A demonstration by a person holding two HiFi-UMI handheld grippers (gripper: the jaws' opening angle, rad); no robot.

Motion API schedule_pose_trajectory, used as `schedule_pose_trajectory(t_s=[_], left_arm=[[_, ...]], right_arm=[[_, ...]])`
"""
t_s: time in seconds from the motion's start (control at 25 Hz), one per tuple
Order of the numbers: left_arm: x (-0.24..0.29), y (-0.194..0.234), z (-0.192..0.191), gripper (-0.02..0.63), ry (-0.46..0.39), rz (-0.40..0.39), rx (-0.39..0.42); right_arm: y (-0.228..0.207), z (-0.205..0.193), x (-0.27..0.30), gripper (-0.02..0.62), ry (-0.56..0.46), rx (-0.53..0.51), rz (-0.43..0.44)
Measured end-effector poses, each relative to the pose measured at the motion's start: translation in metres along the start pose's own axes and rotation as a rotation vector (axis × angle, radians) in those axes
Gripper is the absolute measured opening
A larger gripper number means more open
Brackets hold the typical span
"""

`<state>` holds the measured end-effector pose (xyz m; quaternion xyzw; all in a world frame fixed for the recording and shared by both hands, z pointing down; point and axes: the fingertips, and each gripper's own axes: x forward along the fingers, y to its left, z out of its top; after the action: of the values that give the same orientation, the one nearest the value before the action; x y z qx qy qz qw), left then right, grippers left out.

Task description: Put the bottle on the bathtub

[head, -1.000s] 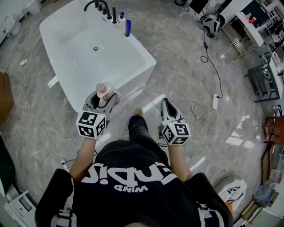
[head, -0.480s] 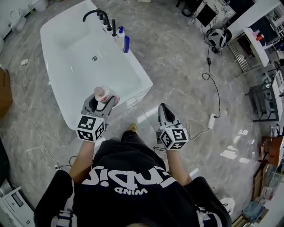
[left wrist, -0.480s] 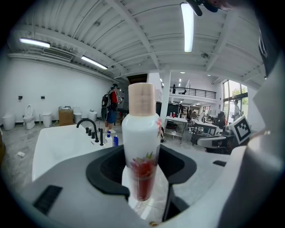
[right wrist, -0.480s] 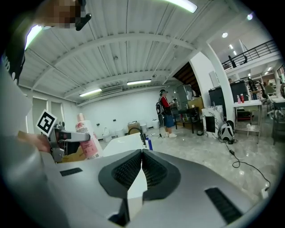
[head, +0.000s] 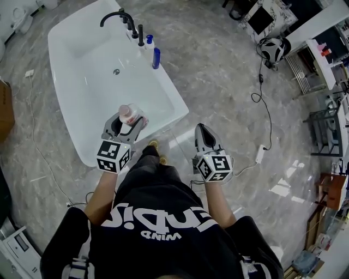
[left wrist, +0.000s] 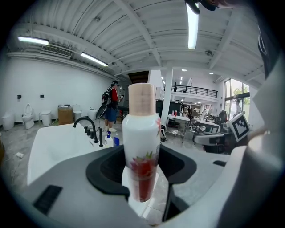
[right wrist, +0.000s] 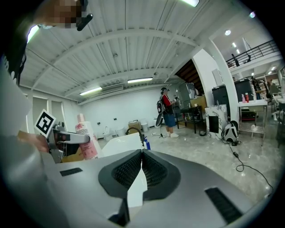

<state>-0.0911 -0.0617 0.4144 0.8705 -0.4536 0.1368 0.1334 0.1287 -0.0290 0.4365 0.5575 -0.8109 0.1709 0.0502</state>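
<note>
A white bottle (head: pixel 130 114) with a beige cap and red flower print stands upright between the jaws of my left gripper (head: pixel 127 121), which is shut on it over the near end of the white bathtub (head: pixel 71 38). In the left gripper view the bottle (left wrist: pixel 140 142) fills the middle, with the bathtub (left wrist: pixel 49 147) beyond at the left. My right gripper (head: pixel 203 133) hangs over the marble floor to the right of the tub, its jaws closed together with nothing in them. In the right gripper view the right gripper (right wrist: pixel 141 156) is seen the same way, and the held bottle (right wrist: pixel 86 141) shows at the left.
A black faucet (head: pixel 117 14) and two small bottles, one white (head: pixel 149 41) and one blue (head: pixel 156 58), stand on the tub's far right rim. Cables (head: pixel 256 82) run across the floor at right. Shelves and furniture (head: pixel 327 65) line the right side. A person (left wrist: pixel 111 107) stands far off.
The tub's near end has come closer beneath my left gripper, which still carries the bottle. The right gripper keeps its place beside me.
</note>
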Motion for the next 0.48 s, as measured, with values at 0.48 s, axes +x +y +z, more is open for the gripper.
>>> schedule_pose_trajectory(t_s=[0.48], left_arm=[[0.088,0.038,0.007,0.224,0.034,-0.048,0.022]], right_arm=[[-0.028,0.005,0.077,0.025,0.035,0.011,-0.013]])
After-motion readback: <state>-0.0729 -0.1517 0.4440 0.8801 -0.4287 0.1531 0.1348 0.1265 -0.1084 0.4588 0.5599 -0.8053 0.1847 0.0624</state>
